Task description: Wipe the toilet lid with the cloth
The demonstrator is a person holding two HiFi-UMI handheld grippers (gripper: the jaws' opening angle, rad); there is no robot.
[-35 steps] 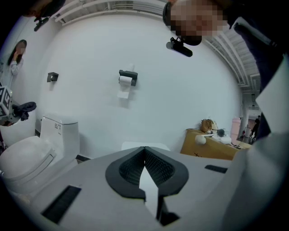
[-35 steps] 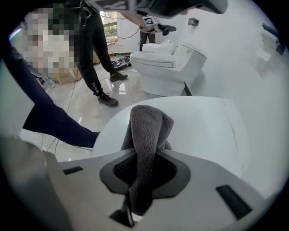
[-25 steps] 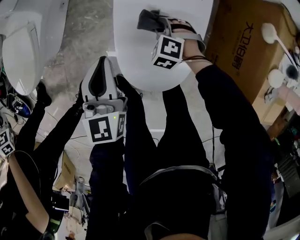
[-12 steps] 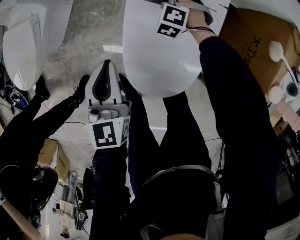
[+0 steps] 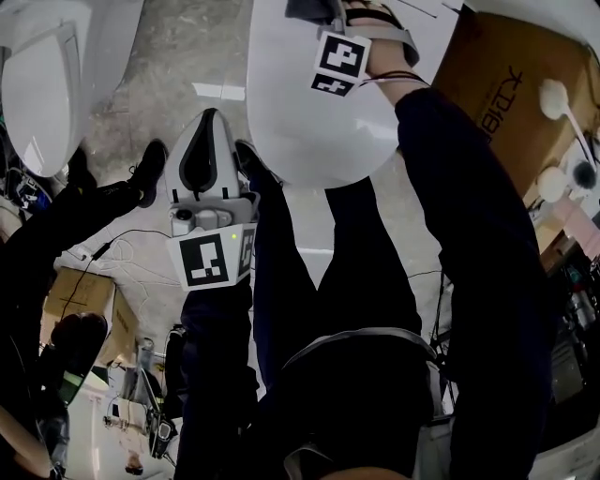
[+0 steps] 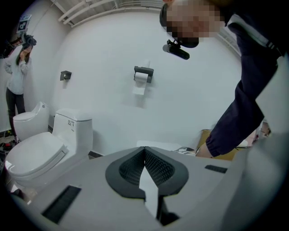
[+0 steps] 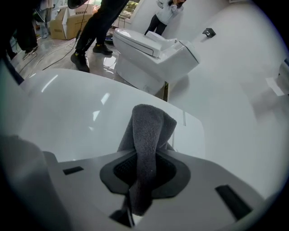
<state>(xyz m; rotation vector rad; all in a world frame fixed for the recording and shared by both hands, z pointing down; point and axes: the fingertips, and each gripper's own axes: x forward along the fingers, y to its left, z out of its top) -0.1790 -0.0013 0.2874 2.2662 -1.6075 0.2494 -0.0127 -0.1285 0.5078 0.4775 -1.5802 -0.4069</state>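
Note:
The white toilet lid (image 5: 319, 112) fills the top middle of the head view. At the top edge of that view my right gripper (image 5: 328, 13) rests on the lid, shut on a dark grey cloth (image 5: 302, 9). In the right gripper view the cloth (image 7: 147, 131) stands folded between the jaws of the right gripper (image 7: 143, 162) and presses on the glossy lid (image 7: 76, 113). My left gripper (image 5: 208, 122) hangs left of the lid over the floor. Its jaws are shut and hold nothing, as the left gripper (image 6: 144, 153) shows in its own view.
A second white toilet (image 5: 42, 84) stands at the far left, also seen as the toilet (image 6: 40, 151) in the left gripper view. A cardboard box (image 5: 497, 84) sits right of the lid. Cables (image 5: 103, 253) lie on the floor. A paper holder (image 6: 143, 74) hangs on the wall.
My right gripper has slid the cloth away from me up the lid, towards the top edge of the head view. The left gripper has stayed almost still.

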